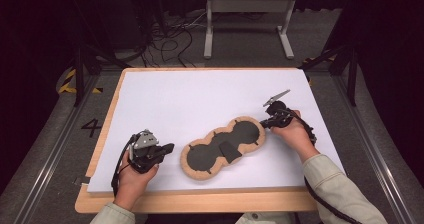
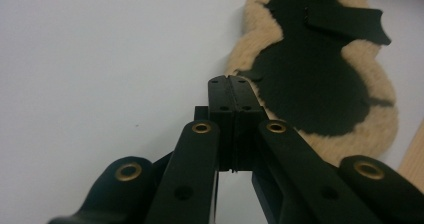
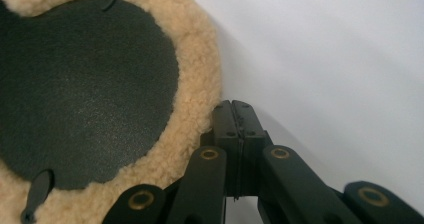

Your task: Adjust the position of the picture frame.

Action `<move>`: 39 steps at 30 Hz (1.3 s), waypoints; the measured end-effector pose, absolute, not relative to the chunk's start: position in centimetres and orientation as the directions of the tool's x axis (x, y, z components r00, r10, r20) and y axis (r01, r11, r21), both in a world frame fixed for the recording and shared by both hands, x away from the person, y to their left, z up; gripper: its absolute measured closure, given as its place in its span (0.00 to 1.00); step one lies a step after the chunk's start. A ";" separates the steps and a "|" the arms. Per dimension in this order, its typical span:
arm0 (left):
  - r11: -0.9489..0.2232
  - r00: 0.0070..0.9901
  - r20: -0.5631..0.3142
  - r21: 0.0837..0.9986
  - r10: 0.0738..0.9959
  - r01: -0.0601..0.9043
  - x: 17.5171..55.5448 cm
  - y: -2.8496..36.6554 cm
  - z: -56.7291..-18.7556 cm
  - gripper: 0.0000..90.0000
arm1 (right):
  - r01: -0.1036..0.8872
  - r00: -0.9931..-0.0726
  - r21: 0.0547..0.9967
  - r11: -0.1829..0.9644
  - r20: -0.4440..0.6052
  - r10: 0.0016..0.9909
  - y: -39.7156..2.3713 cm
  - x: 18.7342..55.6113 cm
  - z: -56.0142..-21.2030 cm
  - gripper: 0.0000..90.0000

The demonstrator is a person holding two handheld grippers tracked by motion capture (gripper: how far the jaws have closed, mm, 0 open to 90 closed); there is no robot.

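Nearest the table's [image 1: 200, 200] wooden front edge, the left gripper [image 1: 169, 148] is resting in the person's left hand [image 1: 131, 179] on the white sheet [image 1: 200, 96], its jaws pressed together with nothing between them; in the left gripper view its tips [image 2: 231, 84] are lying just beside the fleece border. At centre, the tan fleece-edged, peanut-shaped black pad [image 1: 223, 145] is lying flat, a small black flap [image 1: 231, 151] sitting on its middle. Farther right, the right gripper [image 1: 263, 124] is meeting the pad's far lobe, jaws likewise closed and empty, tips [image 3: 234, 109] touching the fleece rim [image 3: 197, 99]. Beyond the table, a white metal frame [image 1: 248, 19] is standing on the floor.
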State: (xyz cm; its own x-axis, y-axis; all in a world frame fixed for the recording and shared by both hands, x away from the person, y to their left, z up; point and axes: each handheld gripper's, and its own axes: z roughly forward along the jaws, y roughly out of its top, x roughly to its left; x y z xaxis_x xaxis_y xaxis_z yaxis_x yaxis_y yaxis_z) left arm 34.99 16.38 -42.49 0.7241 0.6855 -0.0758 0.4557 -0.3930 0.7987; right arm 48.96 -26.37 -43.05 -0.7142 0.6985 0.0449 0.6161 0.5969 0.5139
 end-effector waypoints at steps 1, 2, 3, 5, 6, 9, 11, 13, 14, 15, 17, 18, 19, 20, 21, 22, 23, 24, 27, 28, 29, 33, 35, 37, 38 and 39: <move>-0.392 0.729 -0.086 0.797 0.679 0.459 34.8 16.0 -42.4 1.00 | 0.610 -0.723 0.519 0.599 0.055 0.688 -26.0 48.6 -43.1 1.00; -0.397 0.737 -0.086 0.798 0.671 0.454 34.7 15.7 -42.3 1.00 | 0.604 -0.729 0.523 0.601 0.060 0.682 -25.8 48.3 -43.2 1.00; -0.403 0.748 -0.084 0.800 0.658 0.445 34.6 15.4 -42.2 1.00 | 0.597 -0.732 0.531 0.602 0.053 0.679 -25.6 48.1 -43.2 1.00; -0.415 0.769 -0.087 0.800 0.634 0.433 34.1 14.7 -41.9 1.00 | 0.583 -0.727 0.551 0.597 0.025 0.686 -25.6 47.6 -43.0 1.00; -0.422 0.779 -0.085 0.801 0.621 0.424 34.0 14.5 -41.8 1.00 | 0.574 -0.720 0.575 0.583 0.016 0.693 -25.8 47.2 -42.8 1.00; -0.447 0.811 -0.094 0.795 0.578 0.410 33.4 13.4 -41.6 1.00 | 0.564 -0.703 0.626 0.538 0.023 0.711 -26.1 46.3 -42.4 1.00; -0.473 0.840 -0.094 0.790 0.535 0.390 32.9 12.6 -41.6 1.00 | 0.565 -0.698 0.631 0.532 0.023 0.715 -26.0 45.8 -42.3 1.00; -0.501 0.862 -0.091 0.782 0.498 0.372 32.6 11.9 -41.5 1.00 | 0.554 -0.701 0.634 0.540 0.004 0.713 -26.0 45.5 -42.0 1.00; -0.520 0.877 -0.089 0.776 0.472 0.358 32.4 11.5 -41.4 1.00 | 0.552 -0.700 0.639 0.536 0.006 0.714 -26.1 45.4 -41.8 1.00; -0.535 0.888 -0.088 0.770 0.451 0.348 32.2 11.1 -41.4 1.00 | 0.546 -0.704 0.643 0.537 0.005 0.710 -26.2 45.3 -41.7 1.00; -0.552 0.899 -0.098 0.759 0.427 0.345 32.0 10.6 -41.4 1.00 | 0.542 -0.702 0.649 0.534 0.001 0.712 -26.3 45.1 -41.4 1.00; -0.565 0.907 -0.097 0.754 0.411 0.336 32.0 10.3 -41.5 1.00 | 0.544 -0.700 0.652 0.528 0.006 0.714 -26.4 45.0 -41.4 1.00; -0.565 0.907 -0.097 0.754 0.411 0.336 32.0 10.3 -41.5 1.00 | 0.544 -0.700 0.652 0.528 0.006 0.714 -26.4 45.0 -41.4 1.00; -0.574 0.912 -0.103 0.747 0.398 0.335 31.9 10.1 -41.6 1.00 | 0.545 -0.699 0.654 0.524 0.008 0.715 -26.6 44.8 -41.3 1.00; -0.588 0.917 -0.101 0.739 0.387 0.329 31.9 9.9 -41.7 1.00 | 0.545 -0.699 0.654 0.524 0.008 0.715 -26.6 44.8 -41.3 1.00; -0.609 0.923 -0.101 0.724 0.371 0.324 31.9 9.6 -41.9 1.00 | 0.547 -0.697 0.655 0.522 0.011 0.717 -26.6 44.8 -41.3 1.00; -0.632 0.926 -0.103 0.704 0.363 0.326 31.9 9.4 -42.1 1.00 | 0.548 -0.693 0.657 0.517 0.011 0.720 -26.7 44.7 -41.3 1.00; -0.652 0.929 -0.102 0.686 0.355 0.324 31.9 9.1 -42.3 1.00 | 0.544 -0.695 0.660 0.518 0.008 0.719 -26.7 44.6 -41.3 1.00; -0.696 0.940 -0.125 0.642 0.318 0.321 31.9 8.6 -42.8 1.00 | 0.540 -0.696 0.661 0.520 0.004 0.718 -26.6 44.6 -41.2 1.00; -0.706 0.943 -0.127 0.635 0.308 0.316 31.9 8.5 -42.9 1.00 | 0.539 -0.697 0.662 0.522 0.003 0.717 -26.6 44.5 -41.2 1.00; -0.706 0.943 -0.127 0.635 0.308 0.316 31.9 8.5 -42.9 1.00 | 0.538 -0.698 0.662 0.522 0.003 0.716 -26.6 44.5 -41.2 1.00; -0.753 0.951 -0.125 0.585 0.283 0.300 31.7 8.0 -43.3 1.00 | 0.538 -0.701 0.661 0.523 0.006 0.713 -26.6 44.5 -41.3 1.00; -0.773 0.953 -0.099 0.564 0.285 0.290 31.6 7.8 -43.5 1.00 | 0.540 -0.701 0.659 0.523 0.009 0.713 -26.6 44.5 -41.4 1.00; -0.785 0.953 -0.082 0.548 0.290 0.287 31.7 7.7 -43.8 1.00 | 0.537 -0.699 0.663 0.522 0.004 0.715 -26.6 44.5 -41.3 1.00; -0.793 0.952 -0.068 0.536 0.299 0.288 31.7 7.7 -43.8 1.00 | 0.537 -0.700 0.665 0.520 0.006 0.714 -26.7 44.5 -41.2 1.00; -0.794 0.951 -0.070 0.534 0.301 0.290 31.8 7.7 -43.9 1.00 | 0.536 -0.696 0.670 0.514 0.006 0.718 -26.7 44.5 -41.1 1.00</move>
State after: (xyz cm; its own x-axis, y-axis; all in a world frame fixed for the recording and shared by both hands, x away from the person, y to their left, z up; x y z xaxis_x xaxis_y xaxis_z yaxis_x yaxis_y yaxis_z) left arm 31.79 7.74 -43.90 0.9512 0.3008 -0.0696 0.2902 -0.7939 0.5344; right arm 44.47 -26.73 -41.11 -0.6963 0.7177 0.0062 0.5358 0.5140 0.6699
